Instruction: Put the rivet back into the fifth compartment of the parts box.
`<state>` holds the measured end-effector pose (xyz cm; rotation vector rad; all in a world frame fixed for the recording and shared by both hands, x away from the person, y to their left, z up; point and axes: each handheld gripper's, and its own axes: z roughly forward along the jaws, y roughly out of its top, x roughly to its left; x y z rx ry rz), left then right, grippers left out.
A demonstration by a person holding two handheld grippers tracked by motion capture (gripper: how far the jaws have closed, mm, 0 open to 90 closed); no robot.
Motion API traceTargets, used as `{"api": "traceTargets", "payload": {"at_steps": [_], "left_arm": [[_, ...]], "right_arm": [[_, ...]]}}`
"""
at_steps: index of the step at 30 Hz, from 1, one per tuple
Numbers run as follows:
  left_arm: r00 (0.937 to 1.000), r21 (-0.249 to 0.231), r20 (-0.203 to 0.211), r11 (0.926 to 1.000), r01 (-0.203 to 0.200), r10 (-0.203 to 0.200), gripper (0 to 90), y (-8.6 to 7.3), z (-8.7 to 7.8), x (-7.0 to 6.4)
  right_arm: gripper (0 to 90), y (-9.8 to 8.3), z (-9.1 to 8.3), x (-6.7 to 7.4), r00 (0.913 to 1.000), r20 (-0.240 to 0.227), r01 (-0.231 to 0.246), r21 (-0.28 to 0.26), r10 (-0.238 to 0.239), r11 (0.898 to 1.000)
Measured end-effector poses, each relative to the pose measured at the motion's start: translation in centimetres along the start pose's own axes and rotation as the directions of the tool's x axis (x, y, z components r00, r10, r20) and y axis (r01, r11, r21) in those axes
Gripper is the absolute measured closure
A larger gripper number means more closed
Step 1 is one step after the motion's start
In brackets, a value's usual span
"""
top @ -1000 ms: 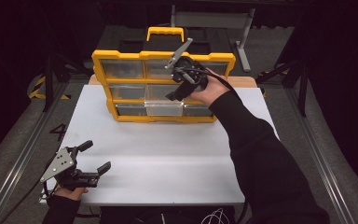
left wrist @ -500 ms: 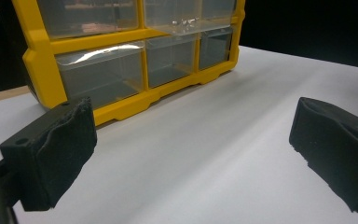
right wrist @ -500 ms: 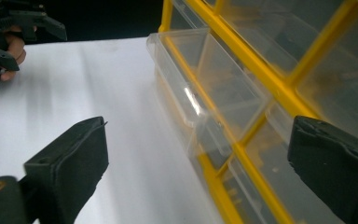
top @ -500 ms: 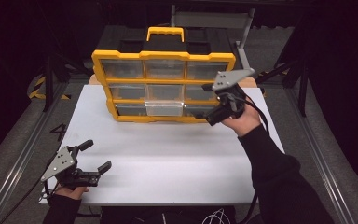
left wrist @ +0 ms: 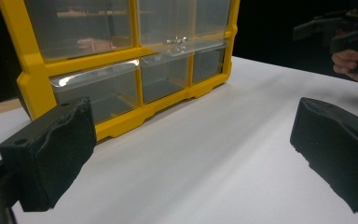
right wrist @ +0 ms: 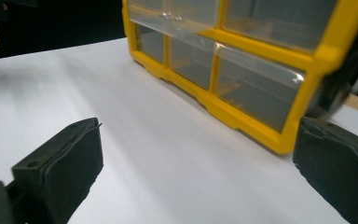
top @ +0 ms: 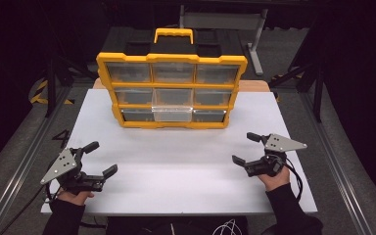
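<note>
no legible text, label or number anywhere

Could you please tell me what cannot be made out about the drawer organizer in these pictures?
- Drawer organizer contents: high view, too small behind glare on the clear fronts.
- Its top row: left hand-held gripper view, cut off by the upper edge.
- Its back: hidden by its own body.

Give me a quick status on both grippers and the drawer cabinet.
Left gripper and right gripper: jaws open, empty, low over the white table. Yellow drawer cabinet: bottom middle drawer sticks out slightly. Nothing in the way.
</note>
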<state>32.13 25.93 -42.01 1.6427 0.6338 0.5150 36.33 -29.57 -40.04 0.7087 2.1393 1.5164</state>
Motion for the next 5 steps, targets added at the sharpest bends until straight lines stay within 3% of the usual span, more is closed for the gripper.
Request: {"api": "traceTargets", "payload": {"at_steps": [5], "left_arm": [[0.9999, -0.002, -0.010, 1.0000, -0.008, 0.008, 1.0, 0.2, -0.2, -0.2]], "right_arm": [[0.5, -1.7, -0.2, 0.1, 0.9992, 0.028, -0.030, -0.008, 0.030, 1.000]]}}
